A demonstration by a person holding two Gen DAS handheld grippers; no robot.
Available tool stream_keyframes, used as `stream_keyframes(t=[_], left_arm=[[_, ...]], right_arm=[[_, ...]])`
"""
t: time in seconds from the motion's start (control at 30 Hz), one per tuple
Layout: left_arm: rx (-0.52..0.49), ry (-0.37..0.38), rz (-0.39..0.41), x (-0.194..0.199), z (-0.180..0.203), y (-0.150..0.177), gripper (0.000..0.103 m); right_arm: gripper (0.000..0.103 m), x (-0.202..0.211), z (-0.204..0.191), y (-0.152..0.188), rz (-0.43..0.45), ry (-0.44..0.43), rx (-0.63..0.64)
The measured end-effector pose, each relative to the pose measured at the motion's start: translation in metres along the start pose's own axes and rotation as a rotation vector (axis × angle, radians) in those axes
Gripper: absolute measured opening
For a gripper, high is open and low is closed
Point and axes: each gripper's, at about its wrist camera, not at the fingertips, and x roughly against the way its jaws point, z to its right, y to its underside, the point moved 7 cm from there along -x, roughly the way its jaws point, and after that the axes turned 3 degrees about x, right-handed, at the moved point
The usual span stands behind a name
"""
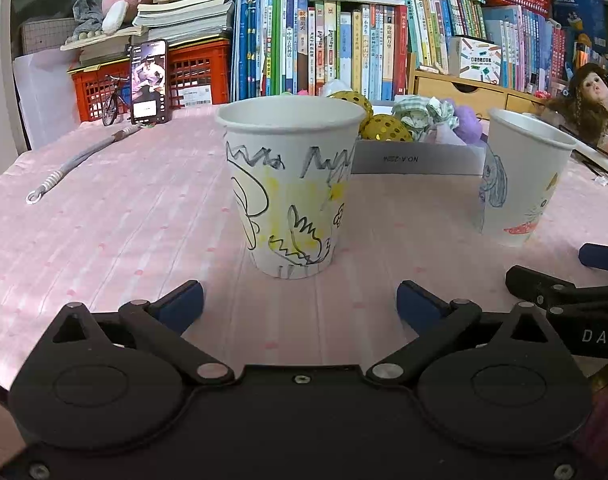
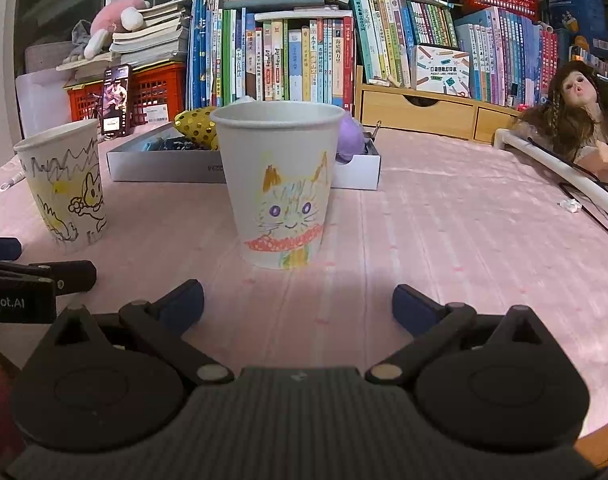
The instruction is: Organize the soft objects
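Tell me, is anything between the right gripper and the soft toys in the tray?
Yes. The cat-drawing paper cup stands upright directly ahead of the open right gripper, in front of the white tray holding the purple plush and gold-sequin toy.

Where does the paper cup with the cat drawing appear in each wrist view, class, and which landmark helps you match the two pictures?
Left wrist view: the cat cup stands at the right edge, upright on the pink cloth.
Right wrist view: the same cup stands at centre, just beyond the open right gripper.
Shared landmark: the shallow white box of soft toys behind the cups.
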Motion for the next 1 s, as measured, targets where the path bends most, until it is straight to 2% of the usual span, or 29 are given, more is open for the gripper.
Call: stream_keyframes(t=[1.0], left_arm=[[0.003, -0.001, -0.002, -0.0008, -0.0006, 0.0004, 0.103]], right_arm=[[0.103, -0.0005, 0.0005, -0.0003, -0.01, -0.006, 0.005]])
